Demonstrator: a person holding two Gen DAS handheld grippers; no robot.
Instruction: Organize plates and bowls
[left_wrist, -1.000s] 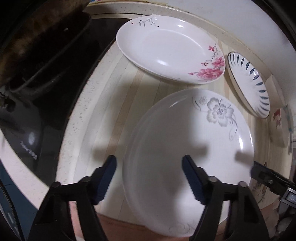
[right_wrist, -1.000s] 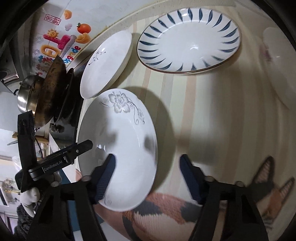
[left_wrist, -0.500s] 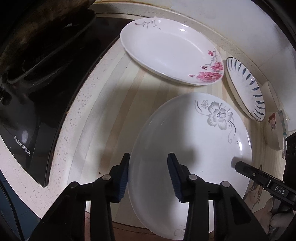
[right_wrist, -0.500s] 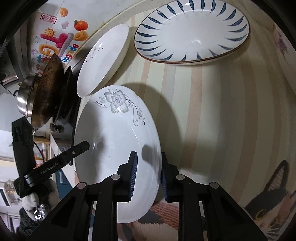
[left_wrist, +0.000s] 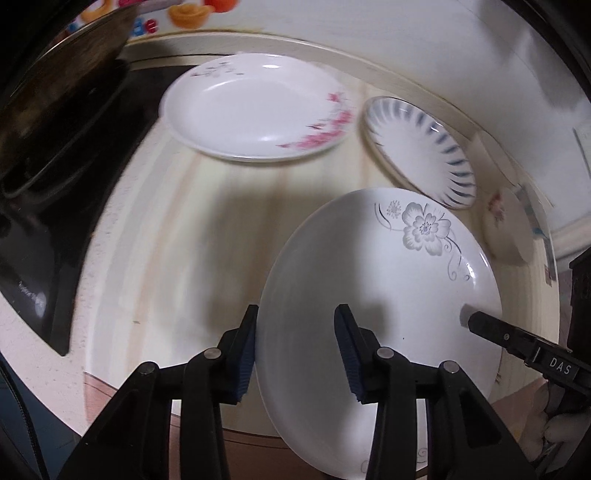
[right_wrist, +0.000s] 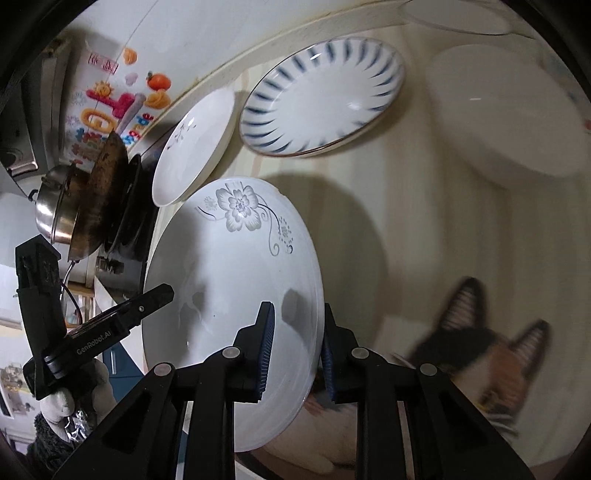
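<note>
A white plate with a grey flower is held above the striped mat by both grippers. My left gripper is shut on its left rim. My right gripper is shut on its right rim; the plate also shows in the right wrist view. A white plate with pink flowers lies at the back, seen edge-on in the right wrist view. A blue-striped plate lies right of it. A small flowered dish sits further right.
A black stove top with a dark wok and a steel pot stands at the left. A large white plate lies at the right. The wall runs behind the counter. A cat picture is printed on the mat's front.
Both grippers closed from open onto the grey-flower plate's opposite rims. The plate has since lifted off the mat and tilted, and both views have risen.
</note>
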